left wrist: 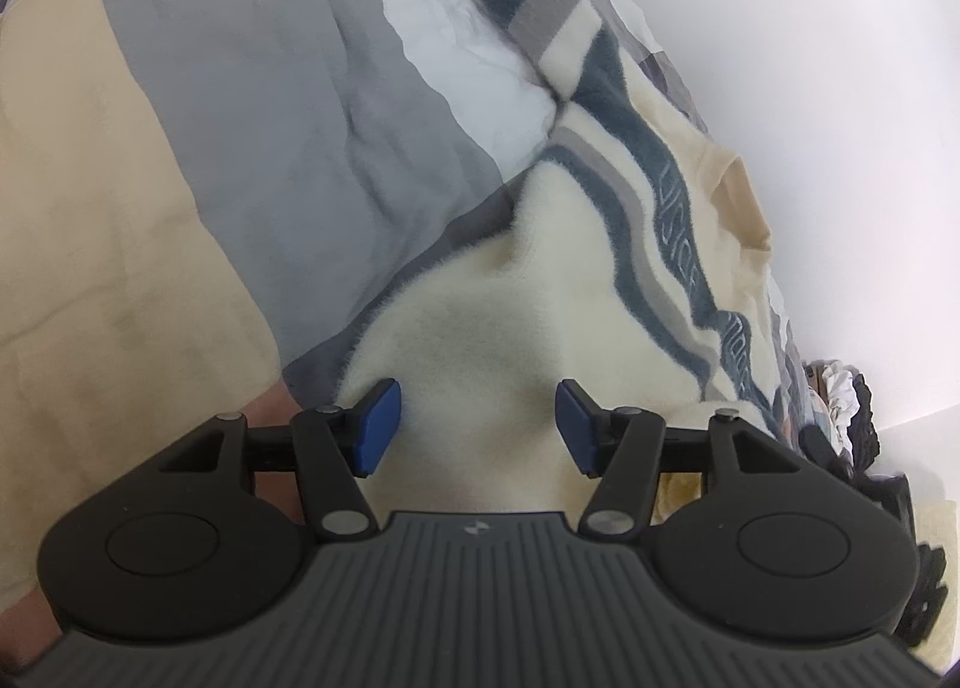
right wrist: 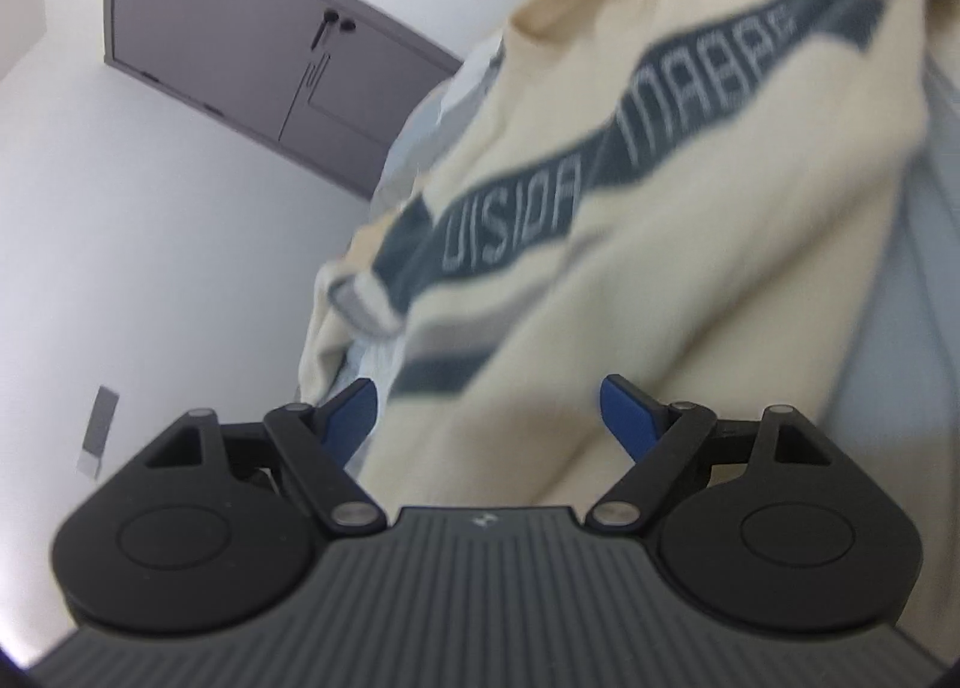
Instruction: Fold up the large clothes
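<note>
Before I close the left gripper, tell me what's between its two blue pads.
Only the cream sweater lies between the left gripper pads, which aren't pressing it; the left wrist view shows this.

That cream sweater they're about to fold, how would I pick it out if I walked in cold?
Look at the bed with the patchwork cover in tan, grey and pale blue blocks, set against a white wall. The sweater lies spread along the wall side of it. It is the only fuzzy cream piece, crossed by a dark blue-grey band with pale lettering and thinner grey stripes.

Left gripper [left wrist: 477,427], jaws apart, hovers over cream sweater [left wrist: 480,340] on striped bedcover [left wrist: 240,118].
</note>
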Demonstrator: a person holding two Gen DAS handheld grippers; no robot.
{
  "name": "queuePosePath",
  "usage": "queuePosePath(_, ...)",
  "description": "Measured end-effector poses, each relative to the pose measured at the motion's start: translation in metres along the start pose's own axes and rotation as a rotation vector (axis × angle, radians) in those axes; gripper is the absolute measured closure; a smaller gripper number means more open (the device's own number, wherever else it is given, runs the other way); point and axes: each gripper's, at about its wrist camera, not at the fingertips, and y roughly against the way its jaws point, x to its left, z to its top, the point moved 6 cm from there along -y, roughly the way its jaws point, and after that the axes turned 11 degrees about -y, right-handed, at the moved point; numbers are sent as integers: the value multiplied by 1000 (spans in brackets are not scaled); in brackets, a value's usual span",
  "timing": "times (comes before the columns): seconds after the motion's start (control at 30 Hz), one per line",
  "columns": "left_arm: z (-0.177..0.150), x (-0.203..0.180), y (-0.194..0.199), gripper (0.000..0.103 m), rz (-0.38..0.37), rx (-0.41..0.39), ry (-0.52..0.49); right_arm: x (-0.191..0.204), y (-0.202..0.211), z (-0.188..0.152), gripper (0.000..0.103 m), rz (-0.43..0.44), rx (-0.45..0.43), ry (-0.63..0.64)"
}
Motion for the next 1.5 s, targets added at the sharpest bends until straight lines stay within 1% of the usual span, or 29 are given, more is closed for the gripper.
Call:
queuePosePath(0.07, 0, 1, 1, 39, -7, -2, 4, 5, -5, -16, 19, 36, 60, -14)
queuePosePath(0.1, 0, 2, 1, 39, -9, -3, 6, 7, -8, -21, 19, 33, 68, -3)
queuePosePath(0.17, -1, 2, 1, 39, -8, -3, 5, 10, -20, -27, 20, -10, 66, 37)
queuePosePath(0.23, 0, 1, 2, 39, -6, -11, 9, 6, -34, -27, 20, -76, 64, 42)
queuePosePath(0.27, 0, 1, 3, 39, -2, -20, 8, 3, -38, -28, 21, -103, 57, 28)
queuePosePath(0.3, 0, 1, 4, 39, 1, -27, 8, 0, -40, -28, 26, -117, 45, 15)
queuePosePath(0.33, 1, 1, 5, 39, 1, -33, 13, -2, -40, -29, 28, -128, 33, 9)
queuePosePath(0.37, 2, 2, 7, 39, -3, -38, 20, -3, -39, -30, 32, -135, 25, 12)
queuePosePath(0.4, 2, 2, 8, 39, -7, -41, 26, -3, -36, -31, 44, -146, 21, 20)
queuePosePath(0.43, 3, 2, 9, 39, -11, -44, 29, -4, -33, -31, 51, -167, 13, 29)
queuePosePath(0.47, 3, 2, 10, 39, -14, -47, 30, -5, -30, -31, 64, -184, 9, 32)
queuePosePath(0.5, 4, 2, 12, 39, -19, -49, 30, -5, -27, -31, 73, -184, 14, 23)
queuePosePath(0.57, 5, -3, 14, 39, -14, -48, -3, -4, -13, -30, 80, -176, 19, 27)
queuePosePath(0.63, 6, -12, 17, 39, 4, -53, -87, 6, 0, -29, 82, -201, 0, 92)
queuePosePath(0.67, 5, -16, 18, 39, 7, -61, -111, 13, 9, -30, 83, -211, -6, 128)
queuePosePath(0.73, 3, -22, 21, 39, -16, -62, -128, 26, 29, -33, 84, -234, -15, 195)
queuePosePath(0.8, 2, -25, 25, 39, -40, -72, -130, 37, 51, -36, 86, -288, -7, 273)
queuePosePath(0.9, 3, -26, 31, 39, -38, -89, -147, 45, 86, -41, 86, -385, 5, 379)
queuePosePath(0.97, 1, -29, 30, 38, -30, -78, -183, 44, 111, -40, 87, -447, 6, 409)
queuePosePath(1.07, -3, -35, 26, 38, -29, -52, -227, 39, 146, -38, 87, -543, -6, 442)
queuePosePath(1.13, -7, -43, 25, 38, -29, -44, -272, 32, 167, -38, 87, -585, -3, 441)
queuePosePath(1.2, -10, -50, 26, 38, -18, -53, -319, 20, 176, -41, 87, -631, 27, 432)
queuePosePath(1.27, -13, -55, 29, 38, 2, -70, -357, 7, 181, -47, 87, -685, 57, 453)
queuePosePath(1.33, -16, -59, 32, 38, 3, -78, -378, -6, 182, -53, 86, -711, 75, 430)
queuePosePath(1.4, -18, -62, 35, 38, 4, -82, -396, -15, 182, -56, 84, -720, 81, 397)
queuePosePath(1.47, -20, -66, 36, 38, 3, -81, -416, -19, 183, -58, 84, -726, 81, 369)
queuePosePath(1.5, -20, -69, 35, 38, -2, -78, -423, -21, 186, -58, 81, -730, 86, 360)
